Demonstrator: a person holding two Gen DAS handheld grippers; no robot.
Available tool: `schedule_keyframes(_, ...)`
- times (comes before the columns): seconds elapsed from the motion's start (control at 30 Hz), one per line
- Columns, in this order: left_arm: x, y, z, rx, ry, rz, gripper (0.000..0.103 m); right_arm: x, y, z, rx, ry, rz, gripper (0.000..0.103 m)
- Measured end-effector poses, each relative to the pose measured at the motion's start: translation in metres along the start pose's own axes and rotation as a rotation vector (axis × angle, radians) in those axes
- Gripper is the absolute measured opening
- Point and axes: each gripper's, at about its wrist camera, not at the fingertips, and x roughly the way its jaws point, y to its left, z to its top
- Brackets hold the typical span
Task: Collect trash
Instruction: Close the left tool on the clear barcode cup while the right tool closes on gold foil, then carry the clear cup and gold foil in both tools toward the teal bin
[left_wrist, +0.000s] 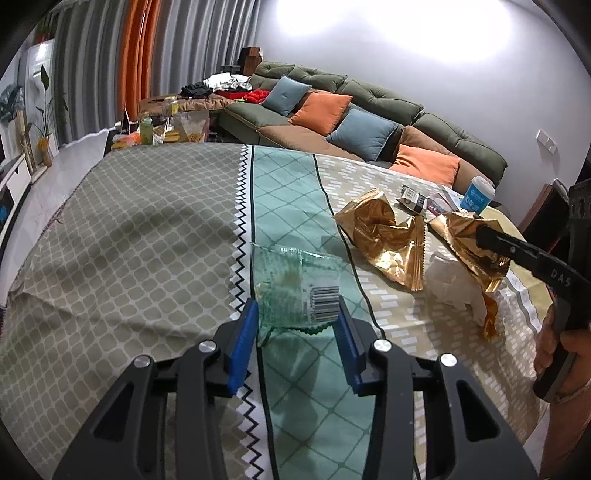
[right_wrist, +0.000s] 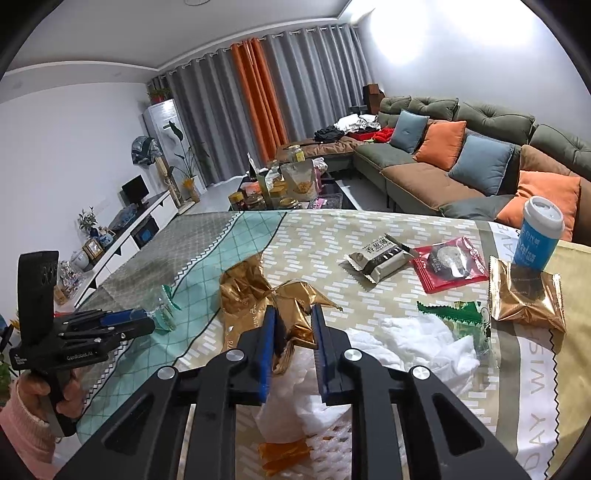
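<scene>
Left wrist view: a table under a patterned cloth (left_wrist: 147, 229) fills the frame, with a green sofa (left_wrist: 369, 107) and cushions at one o'clock and grey and orange curtains (left_wrist: 166, 55) at eleven. The left gripper (left_wrist: 295, 314) points down at the cloth; its blue pads stand narrow on either side of a clear plastic wrapper (left_wrist: 291, 288), touching its edges. At three o'clock the right gripper (left_wrist: 484, 240) pinches a gold wrapper (left_wrist: 469, 240); a second gold wrapper (left_wrist: 380, 229) lies just beside it. The hand (left_wrist: 561, 350) on its handle is cut off by the frame edge.

Right wrist view: the same cloth (right_wrist: 332, 236), a TV stand at nine o'clock, the sofa (right_wrist: 461, 147) at two. The right gripper (right_wrist: 293, 314) is closed tight on the gold wrapper (right_wrist: 291, 314), above crumpled white tissue (right_wrist: 406, 336). At eight o'clock the left gripper (right_wrist: 155, 314), held by a hand (right_wrist: 62, 391) in a pink sleeve, meets the clear wrapper (right_wrist: 166, 310); how firmly it grips is hard to make out. A blue cup (right_wrist: 539, 232) and sealed snack packets (right_wrist: 380, 258) sit at two o'clock. An orange scrap below the gripper is partly hidden.
</scene>
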Motion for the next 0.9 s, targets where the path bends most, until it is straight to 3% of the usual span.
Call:
schedule_keyframes(0.53,-0.040,0.004,-0.012,-0.004,-0.054,-0.008,0.041,-0.020,0.019,0.003,-0.005,-0.052,0.095,0.019)
schedule_keyframes(0.9,-0.073,0.023,-0.023,-0.023,-0.098,0.037,0.041,-0.012,0.050,0.001,-0.035,-0.043,0.201,0.019)
